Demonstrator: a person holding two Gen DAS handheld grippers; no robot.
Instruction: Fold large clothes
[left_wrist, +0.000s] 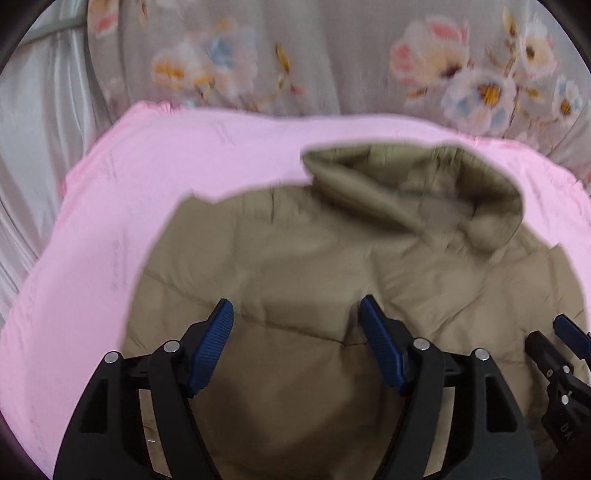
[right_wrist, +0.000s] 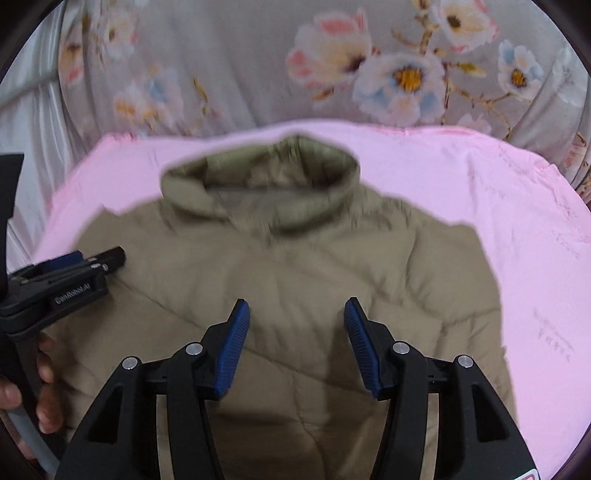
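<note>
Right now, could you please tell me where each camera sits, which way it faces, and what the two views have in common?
Left wrist: on the left gripper, looking forward over the khaki puffer jacket; the right gripper shows at the right edge.
Right wrist: on the right gripper, facing the jacket's hood; the left gripper and the person's hand show at left.
Shared: jacket, pink sheet, floral bedding; both own grippers open.

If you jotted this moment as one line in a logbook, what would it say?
left gripper open, empty | right gripper open, empty | both above khaki puffer jacket | jacket lying on pink sheet | hood far end
</note>
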